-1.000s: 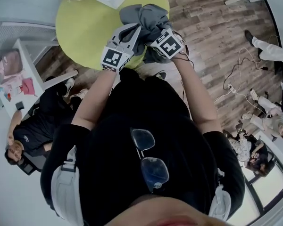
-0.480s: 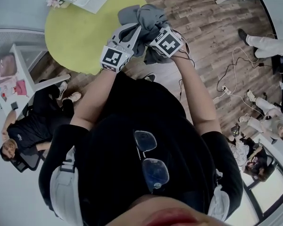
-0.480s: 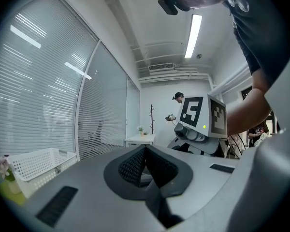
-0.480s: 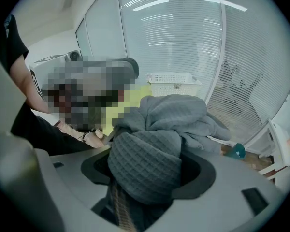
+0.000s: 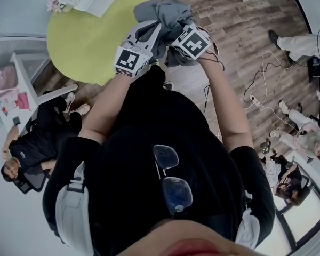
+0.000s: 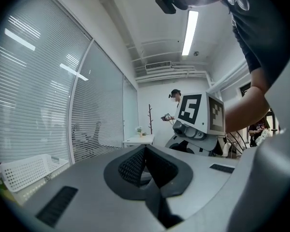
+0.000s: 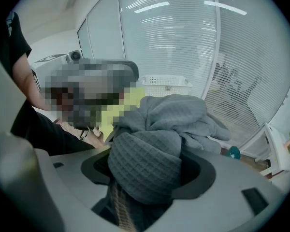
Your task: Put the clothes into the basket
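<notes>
Head view, near to far. The person's two forearms reach out together, and both tools sit side by side near 12 o'clock of the picture.

Left gripper [image 5: 151, 31]: its own view shows the jaws closed on each other with no cloth between them. From above it lies along the bundle's side; touching or only beside, cannot tell.

Right gripper [image 5: 176, 32]: clenched on the grey garment [image 5: 165, 12], whose waffle-knit cloth bulges out between the jaws. The garment is a bunched ball held in the air, about where the yellow-green round surface [image 5: 85, 41] meets the wood floor [image 5: 240, 31]. It has no long axis to speak of.

Beyond: the basket [image 5: 109, 1] is white and mesh-walled, at the far rim of the round surface, partly cut off by the picture's top edge. From the bundle it lies at about 10 o'clock, well apart, with the round surface between. In the right gripper view it stands near 12 o'clock, past the cloth. The left hand is on the basket's side.

Judgement: this is the carry step, and the bundle is not yet over the basket. The next move calls for a swing toward 10 o'clock until the bundle hangs above the opening, then release by the right jaws. Risk: a trailing fold catches the rim.
</notes>
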A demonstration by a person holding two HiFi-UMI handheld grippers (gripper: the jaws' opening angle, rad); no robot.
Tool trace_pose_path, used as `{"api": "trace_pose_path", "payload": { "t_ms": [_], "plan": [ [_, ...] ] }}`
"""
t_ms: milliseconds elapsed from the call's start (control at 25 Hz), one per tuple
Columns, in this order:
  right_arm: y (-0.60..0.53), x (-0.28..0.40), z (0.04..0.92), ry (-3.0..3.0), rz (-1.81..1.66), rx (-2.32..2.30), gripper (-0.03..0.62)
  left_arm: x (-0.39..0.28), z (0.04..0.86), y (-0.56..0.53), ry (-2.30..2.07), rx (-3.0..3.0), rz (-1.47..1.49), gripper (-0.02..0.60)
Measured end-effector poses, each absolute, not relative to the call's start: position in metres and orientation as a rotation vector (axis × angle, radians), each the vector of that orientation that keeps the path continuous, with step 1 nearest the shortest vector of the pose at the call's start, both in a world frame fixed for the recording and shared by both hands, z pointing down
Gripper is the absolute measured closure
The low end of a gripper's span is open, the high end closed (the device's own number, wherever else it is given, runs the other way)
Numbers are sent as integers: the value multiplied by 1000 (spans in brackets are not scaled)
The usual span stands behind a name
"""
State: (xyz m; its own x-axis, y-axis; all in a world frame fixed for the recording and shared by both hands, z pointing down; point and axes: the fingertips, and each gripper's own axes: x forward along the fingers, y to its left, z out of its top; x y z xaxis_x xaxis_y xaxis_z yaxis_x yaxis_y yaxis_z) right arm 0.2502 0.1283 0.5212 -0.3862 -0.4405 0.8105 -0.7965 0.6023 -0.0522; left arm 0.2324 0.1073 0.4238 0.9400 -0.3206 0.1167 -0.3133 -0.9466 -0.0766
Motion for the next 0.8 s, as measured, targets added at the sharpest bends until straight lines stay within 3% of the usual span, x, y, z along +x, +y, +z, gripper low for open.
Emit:
{"api": "trace_pose_path", "payload": {
  "t_ms": [280,800],
  "plan": [
    [87,265,522,-2028,504,909,252,251,422,65,555,-3021,-171,572],
    [-29,236,511,-2060,367,673,252,225,409,-56,797,-2984,-103,572]
  ]
}}
